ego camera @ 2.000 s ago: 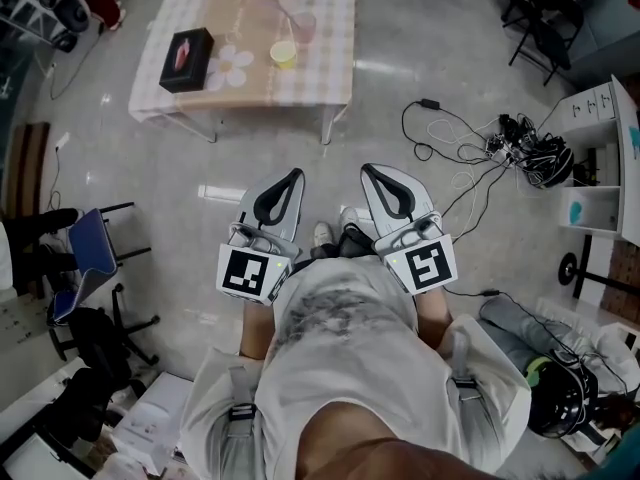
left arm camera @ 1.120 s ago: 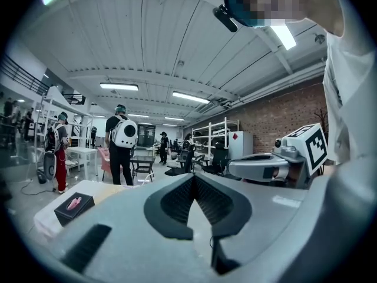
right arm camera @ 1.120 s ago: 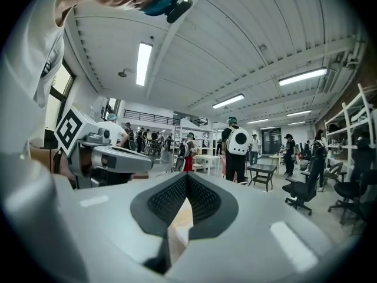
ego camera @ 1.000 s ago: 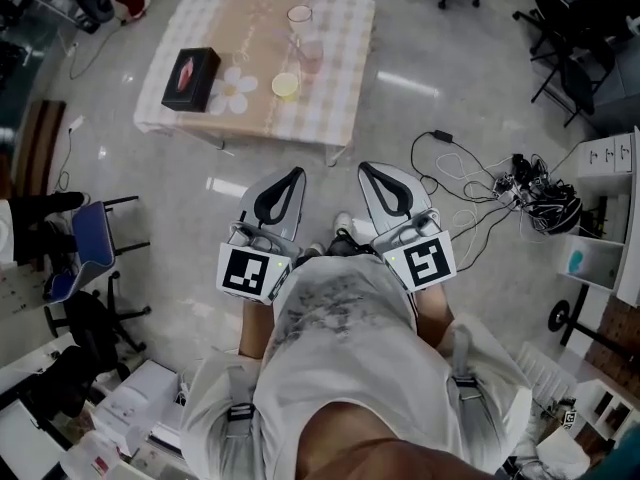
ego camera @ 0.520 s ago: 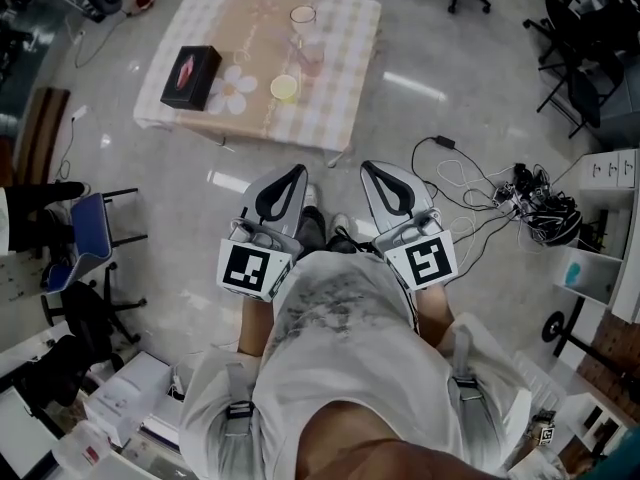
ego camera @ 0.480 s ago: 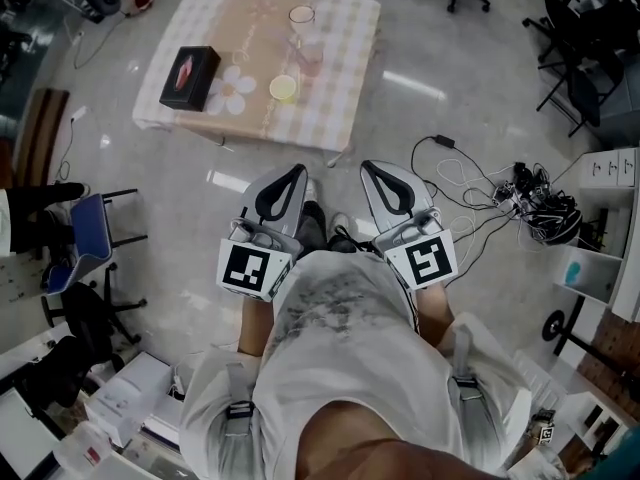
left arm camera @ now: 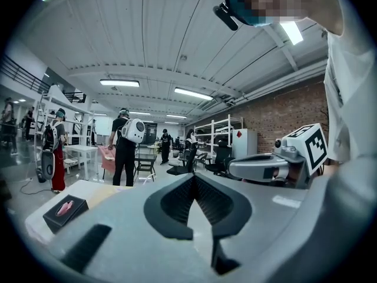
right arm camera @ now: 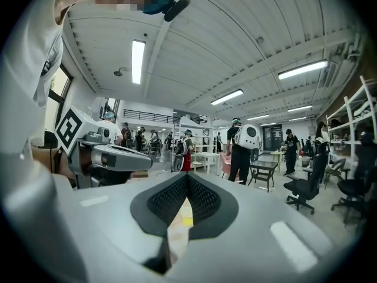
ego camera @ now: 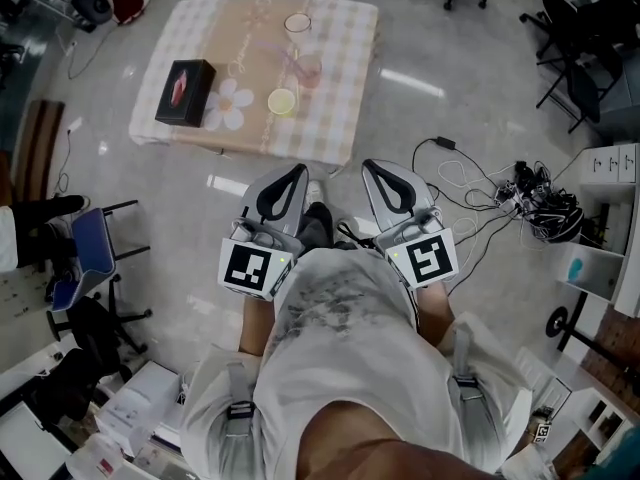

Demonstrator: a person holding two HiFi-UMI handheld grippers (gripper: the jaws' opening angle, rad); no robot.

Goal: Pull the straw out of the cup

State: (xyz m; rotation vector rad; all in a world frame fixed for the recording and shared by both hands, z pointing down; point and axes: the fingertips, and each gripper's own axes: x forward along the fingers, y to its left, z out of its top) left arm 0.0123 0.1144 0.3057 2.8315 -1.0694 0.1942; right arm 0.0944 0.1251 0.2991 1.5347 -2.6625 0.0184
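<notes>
A low table [ego camera: 340, 118] with a checked cloth stands ahead of me on the floor. On it are a yellow cup [ego camera: 282, 101], a pinkish cup [ego camera: 310, 69] and a clear cup [ego camera: 297, 23]; the straw is too faint to place. Both grippers are held at chest height, well short of the table. My left gripper [ego camera: 296, 172] [left arm camera: 193, 178] is shut, tips touching, nothing between them. My right gripper [ego camera: 369, 166] [right arm camera: 187, 175] is likewise shut and empty. In the right gripper view, the yellow cup [right arm camera: 184, 220] shows through the jaw gap.
A black box [ego camera: 184, 92] [left arm camera: 65, 208] lies on the table's left part by a flower print. Cables [ego camera: 470, 183] sprawl on the floor at right, a blue chair [ego camera: 85, 243] stands at left, office chairs at the top right. Several people stand far off.
The table has drawn a little nearer and lower in the head view as I step toward it. Both grippers stay shut and keep their place before my chest.
</notes>
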